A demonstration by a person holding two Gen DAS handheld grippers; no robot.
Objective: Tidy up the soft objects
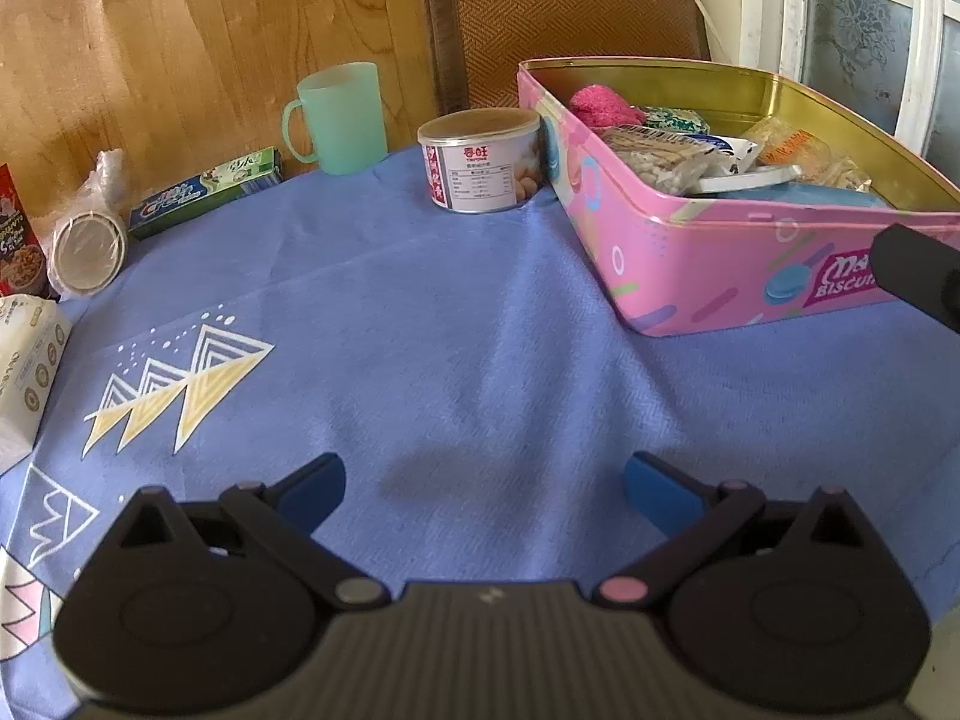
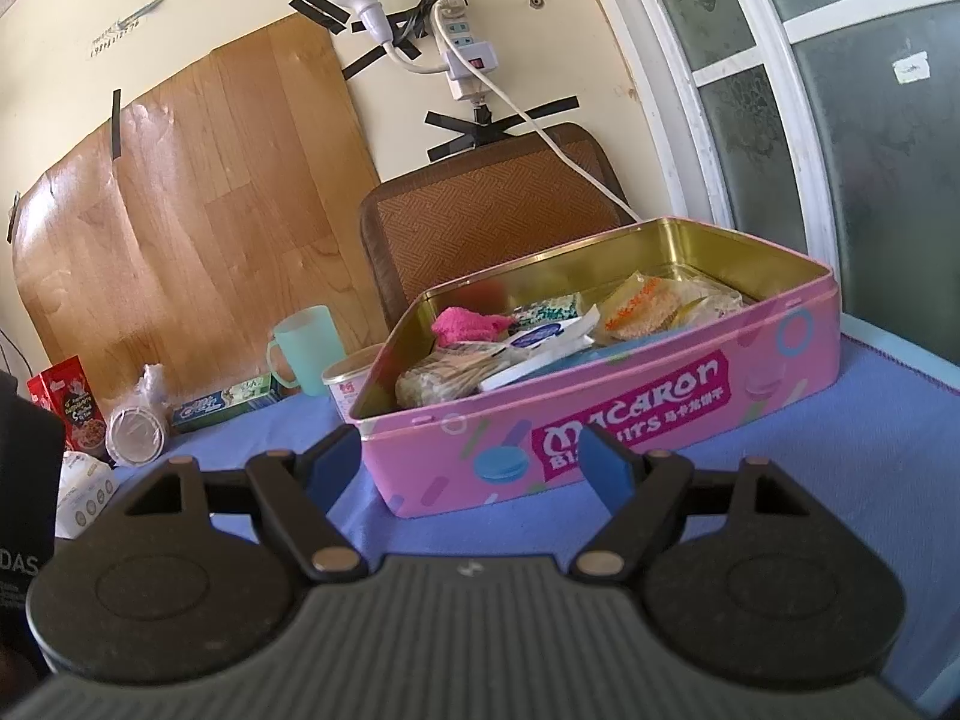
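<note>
Left wrist view looks across a blue tablecloth with the left gripper held low over it, its blue-padded fingers spread wide with nothing between them. Ahead and to the right sits the pink biscuit tin, lid off, holding a pink fuzzy cloth at its far left corner, beside a green-patterned packet, with clear snack bags and a white lid-like piece nearer the front. Just left of the tin, nearly touching it, stands a short can; a mint green mug stands further left, then a toothpaste box lying flat, a bagged stack of cups on its side, a red box and a white packet at the left edge. A dark part of the other gripper shows at the right edge. From the right wrist view, the right gripper hangs just in front of the tin's long printed side, fingers parted and empty. A woven chair back stands behind the table.
</note>
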